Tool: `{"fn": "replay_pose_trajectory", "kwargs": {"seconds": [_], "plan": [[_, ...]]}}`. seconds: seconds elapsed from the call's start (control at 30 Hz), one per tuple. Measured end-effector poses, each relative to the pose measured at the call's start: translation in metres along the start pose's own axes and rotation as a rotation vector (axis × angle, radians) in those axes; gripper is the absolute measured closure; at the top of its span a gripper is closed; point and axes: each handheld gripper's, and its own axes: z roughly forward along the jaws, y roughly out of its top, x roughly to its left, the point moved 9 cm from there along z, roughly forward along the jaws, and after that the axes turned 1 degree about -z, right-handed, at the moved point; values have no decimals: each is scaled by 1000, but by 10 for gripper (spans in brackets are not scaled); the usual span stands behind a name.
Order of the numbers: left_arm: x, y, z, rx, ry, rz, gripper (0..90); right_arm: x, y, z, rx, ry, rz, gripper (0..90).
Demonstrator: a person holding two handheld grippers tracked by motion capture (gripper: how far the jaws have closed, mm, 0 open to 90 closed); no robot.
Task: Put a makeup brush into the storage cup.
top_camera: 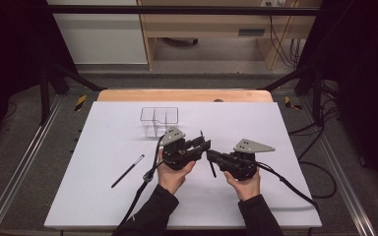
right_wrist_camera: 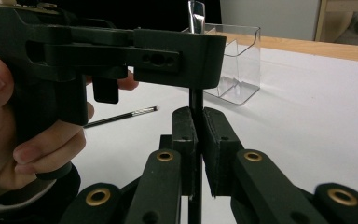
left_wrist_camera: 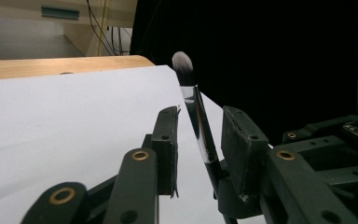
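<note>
Right gripper (right_wrist_camera: pixel 196 140) clamps makeup brush (left_wrist_camera: pixel 196 112) handle

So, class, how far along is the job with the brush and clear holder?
Done: nothing seems stowed; the clear holder looks empty. In hand: the right tongs clamp the brush handle, the left tongs stand around it, not gripping. Left: the black pencil lies on the table.

Grey floor (top_camera: pixel 24 147), perhaps wooden shelving (top_camera: pixel 206 24) behind.
</note>
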Motion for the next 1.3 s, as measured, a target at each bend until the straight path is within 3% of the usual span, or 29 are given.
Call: {"fn": "replay_pose_trajectory", "kwargs": {"seconds": [0.8, 1.3], "plan": [[-4, 0, -1, -28, 1, -31, 792, 2, 0, 1, -1, 7, -13, 844], [-10, 0, -2, -40, -15, -5, 826, 4, 0, 1, -4, 20, -11, 838]]}}
